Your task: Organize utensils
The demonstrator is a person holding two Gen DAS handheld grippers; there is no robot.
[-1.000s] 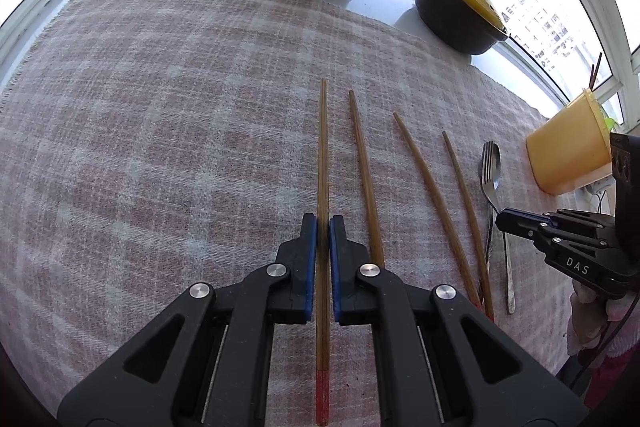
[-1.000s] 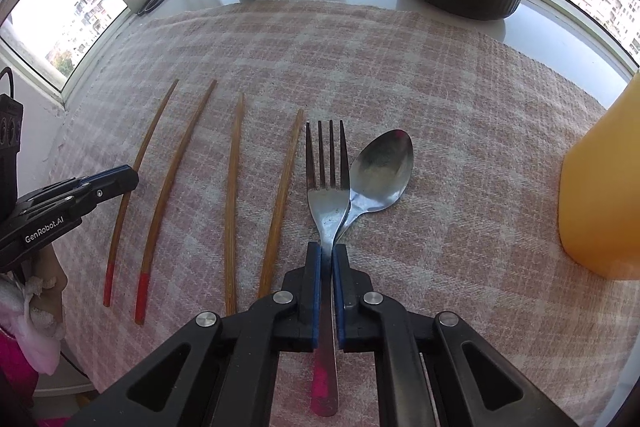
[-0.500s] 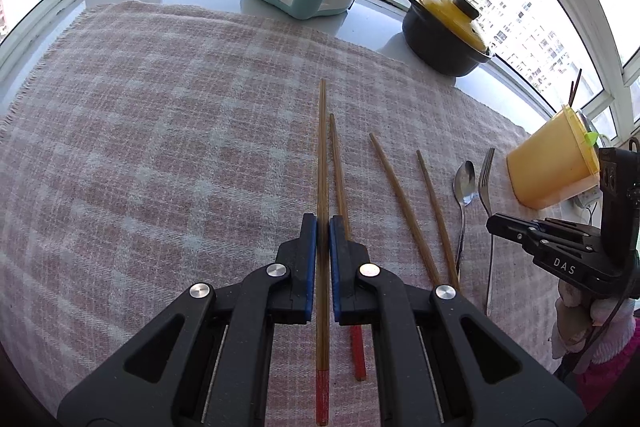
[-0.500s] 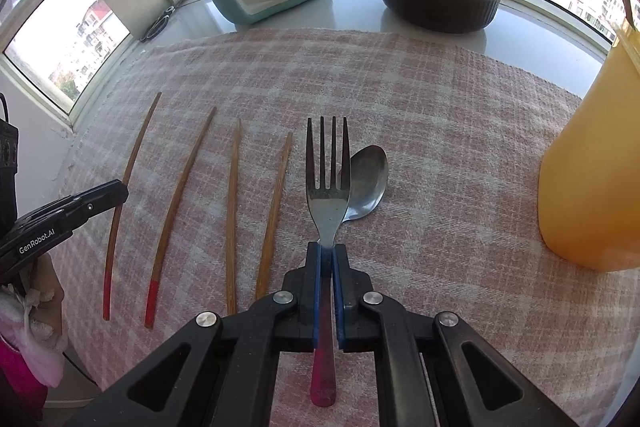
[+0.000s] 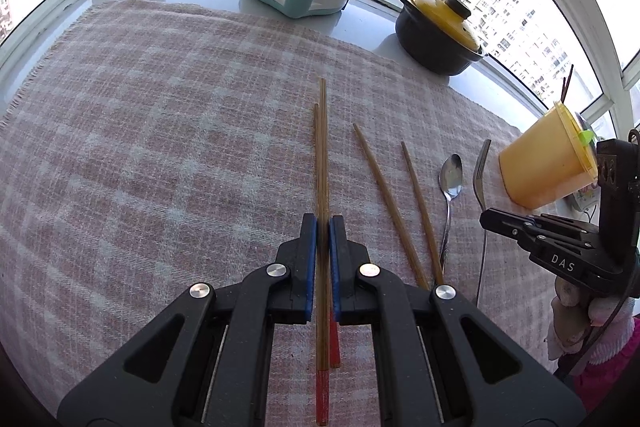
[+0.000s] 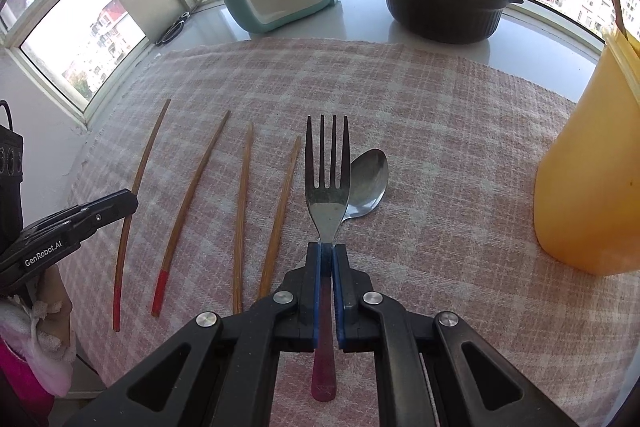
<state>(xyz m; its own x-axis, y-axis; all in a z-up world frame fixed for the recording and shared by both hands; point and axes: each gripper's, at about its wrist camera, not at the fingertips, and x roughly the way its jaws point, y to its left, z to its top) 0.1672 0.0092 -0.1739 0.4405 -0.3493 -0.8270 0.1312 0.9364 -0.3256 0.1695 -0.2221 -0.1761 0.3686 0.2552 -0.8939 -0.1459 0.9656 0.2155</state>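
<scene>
The left gripper (image 5: 323, 227) is clamped on a wooden chopstick (image 5: 322, 147) with a red-dipped end, held above the pink checked cloth (image 5: 160, 147); the right gripper (image 6: 327, 255) pinches a steel fork (image 6: 327, 167) with a magenta handle, raised over the spoon (image 6: 370, 183); three chopsticks (image 6: 242, 211) lie on the cloth beside it; a yellow tub (image 6: 592, 187) stands right.

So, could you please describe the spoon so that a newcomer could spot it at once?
Start at the tall yellow container on the checked cloth. Left of it, past the four wooden chopsticks' row, lies the spoon. It is the only utensil with a rounded bowl, partly behind the lifted fork.
</scene>
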